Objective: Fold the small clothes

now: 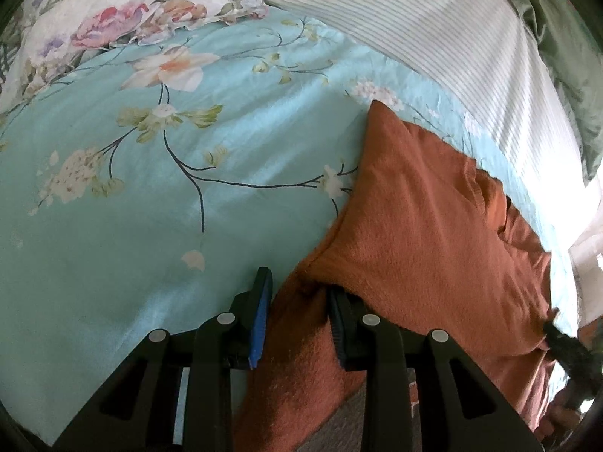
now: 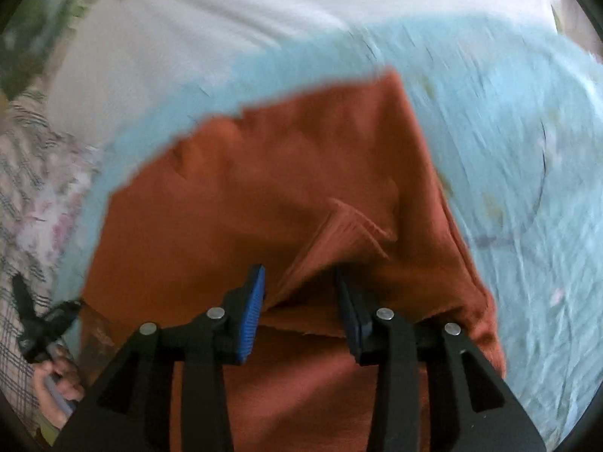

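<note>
Turquoise floral bedsheet (image 1: 132, 226) carried the rust-orange fleecy garment (image 1: 433, 226), its near edge between both grippers: left gripper (image 1: 297, 312) jaws clamped it, right gripper (image 2: 301, 301) jaws stood apart around a ribbed fold.

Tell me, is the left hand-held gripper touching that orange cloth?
Touching. In the left wrist view the orange cloth runs between the fingers of the left hand-held gripper, bunched against the right finger.

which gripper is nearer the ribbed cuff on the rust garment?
Right. The right gripper sits right at the ribbed cuff, which runs into its parted jaws. The left gripper straddles a plain edge of the rust garment; no cuff shows there.
</note>
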